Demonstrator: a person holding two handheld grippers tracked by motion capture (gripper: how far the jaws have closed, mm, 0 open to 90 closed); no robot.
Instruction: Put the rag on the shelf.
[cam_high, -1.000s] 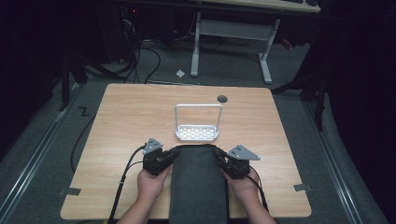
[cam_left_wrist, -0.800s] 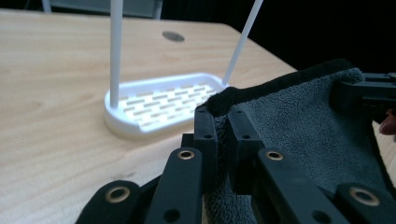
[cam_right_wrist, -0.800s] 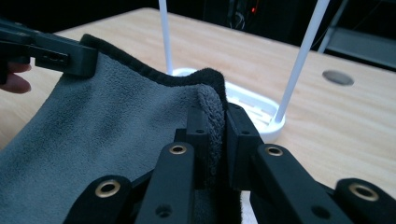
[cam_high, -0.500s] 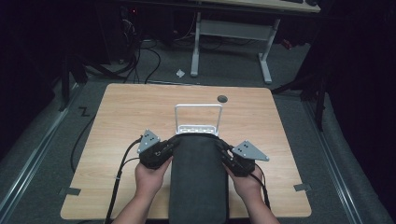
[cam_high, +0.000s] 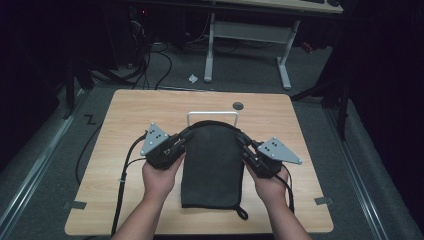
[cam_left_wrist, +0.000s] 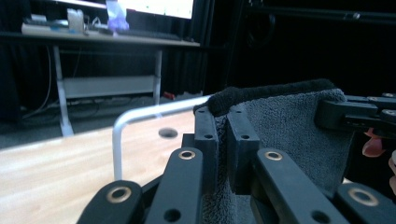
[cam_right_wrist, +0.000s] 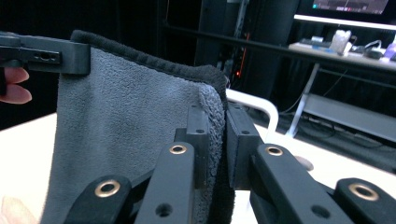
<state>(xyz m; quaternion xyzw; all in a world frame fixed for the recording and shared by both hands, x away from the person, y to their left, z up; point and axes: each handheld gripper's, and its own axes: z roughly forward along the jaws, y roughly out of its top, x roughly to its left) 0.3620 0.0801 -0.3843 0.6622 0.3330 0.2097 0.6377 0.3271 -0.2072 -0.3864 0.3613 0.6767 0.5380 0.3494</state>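
**Dark towel held by two corners in front of a white rack**

A person stands at the six o'clock edge of a wooden surface (cam_high: 125, 115) and holds a dark grey towel (cam_high: 212, 165) up by its two top corners. The left gripper (cam_high: 186, 134) is clamped on the corner at about ten o'clock of the cloth; the left gripper view shows its black jaws pinching the folded hem (cam_left_wrist: 224, 100). The right gripper (cam_high: 243, 141) is clamped on the opposite corner at about two o'clock, and the right gripper view shows the pile (cam_right_wrist: 126, 121) squeezed flat between its jaws. Neither gripper is open; each bites only cloth.

The towel's top edge runs from nine o'clock to three o'clock between the two grippers, arched slightly upward, and the cloth drops from it toward the person, its lower end with a small loop (cam_high: 242, 213) appearing to rest on the surface at six o'clock. A white wire rack (cam_high: 212, 114) stands at twelve o'clock from the towel, just behind its top edge, and its top bar runs parallel to that edge. Both hands sit about equally near the bar, so neither leads. Judging from this layout, the next move is a carry toward twelve o'clock and over the bar, with the edge kept level so that the cloth drapes squarely. A sagging middle could catch the bar early.
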